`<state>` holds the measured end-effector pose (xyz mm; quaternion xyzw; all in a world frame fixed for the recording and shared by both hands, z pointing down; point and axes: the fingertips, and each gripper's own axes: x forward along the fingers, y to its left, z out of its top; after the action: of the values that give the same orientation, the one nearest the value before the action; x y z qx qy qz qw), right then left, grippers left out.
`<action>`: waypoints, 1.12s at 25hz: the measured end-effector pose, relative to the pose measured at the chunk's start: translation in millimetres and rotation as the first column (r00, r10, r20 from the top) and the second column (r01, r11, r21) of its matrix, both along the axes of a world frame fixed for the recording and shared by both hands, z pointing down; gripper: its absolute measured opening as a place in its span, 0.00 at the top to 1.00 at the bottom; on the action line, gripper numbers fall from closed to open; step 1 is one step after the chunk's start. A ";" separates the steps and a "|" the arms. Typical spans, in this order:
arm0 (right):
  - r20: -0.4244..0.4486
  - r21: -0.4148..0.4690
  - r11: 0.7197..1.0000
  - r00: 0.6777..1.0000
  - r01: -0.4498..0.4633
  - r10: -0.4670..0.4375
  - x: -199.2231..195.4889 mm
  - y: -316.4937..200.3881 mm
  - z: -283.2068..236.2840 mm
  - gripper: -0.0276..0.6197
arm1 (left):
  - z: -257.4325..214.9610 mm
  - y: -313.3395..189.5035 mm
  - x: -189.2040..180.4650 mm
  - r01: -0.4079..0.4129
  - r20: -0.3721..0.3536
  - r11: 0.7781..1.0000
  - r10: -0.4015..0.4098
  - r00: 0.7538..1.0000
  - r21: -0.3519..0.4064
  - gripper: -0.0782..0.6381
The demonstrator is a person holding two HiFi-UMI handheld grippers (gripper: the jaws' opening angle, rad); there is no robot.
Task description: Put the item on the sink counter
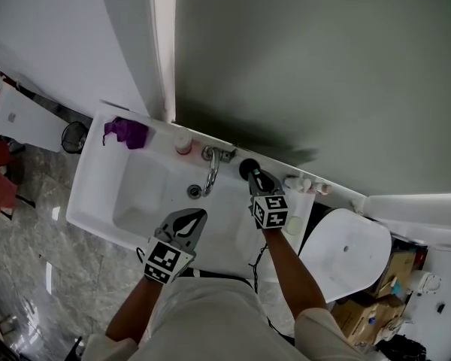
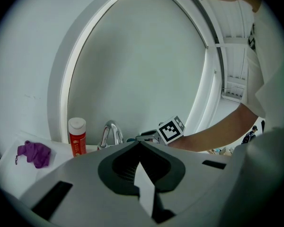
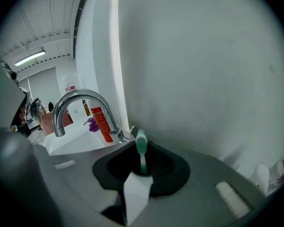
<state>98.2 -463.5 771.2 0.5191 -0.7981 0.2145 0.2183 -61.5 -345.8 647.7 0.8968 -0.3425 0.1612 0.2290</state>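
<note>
A toothbrush [image 3: 141, 145] with a pale green head stands upright between the jaws of my right gripper [image 3: 141, 170], which is shut on its white handle. In the head view that gripper [image 1: 258, 179] hangs over the back ledge of the white sink counter [image 1: 233, 150], beside a round black cup [image 1: 246, 168] and just right of the chrome faucet [image 1: 211, 173]. My left gripper [image 1: 198, 215] hovers over the basin's front part with its jaws together and nothing between them [image 2: 140, 144]. The toothbrush itself is hidden in the head view.
A red tube bottle [image 1: 183, 143] stands on the ledge left of the faucet, and a purple cloth [image 1: 126, 131] lies at the far left corner. Small bottles [image 1: 304, 184] line the ledge at the right. A white toilet [image 1: 346, 250] is to the right of the sink.
</note>
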 end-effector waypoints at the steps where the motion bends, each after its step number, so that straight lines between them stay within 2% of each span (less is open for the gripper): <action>1: -0.002 -0.002 1.000 1.000 0.000 0.000 1.0 0.4 0.9 0.84 | -0.7 0.5 1.5 -0.002 -0.002 1.000 0.002 1.000 0.001 0.88; 9: -0.002 -0.005 1.000 1.000 -0.004 0.004 5.9 -0.8 4.5 0.83 | -0.4 6.0 3.9 -0.005 0.001 1.000 0.005 1.000 0.001 0.88; 15: -0.001 -0.037 0.999 1.000 -0.005 0.005 8.4 0.3 10.9 0.76 | -1.7 8.8 2.8 -0.002 0.006 1.000 0.002 1.000 0.002 0.88; 21: -0.037 -0.038 0.999 0.999 -0.017 0.016 14.2 -0.8 14.4 0.63 | -0.7 11.9 1.0 0.003 0.009 1.000 -0.003 1.000 -0.002 0.88; 28: -0.052 -0.053 0.998 0.998 -0.025 0.022 17.4 2.8 16.9 0.61 | -1.6 18.7 -0.2 0.005 0.008 1.000 -0.005 1.000 -0.001 0.88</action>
<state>115.7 -460.7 788.2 0.5277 -0.7801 0.2249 0.2499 -61.7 -327.1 646.1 0.8952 -0.3457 0.1644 0.2284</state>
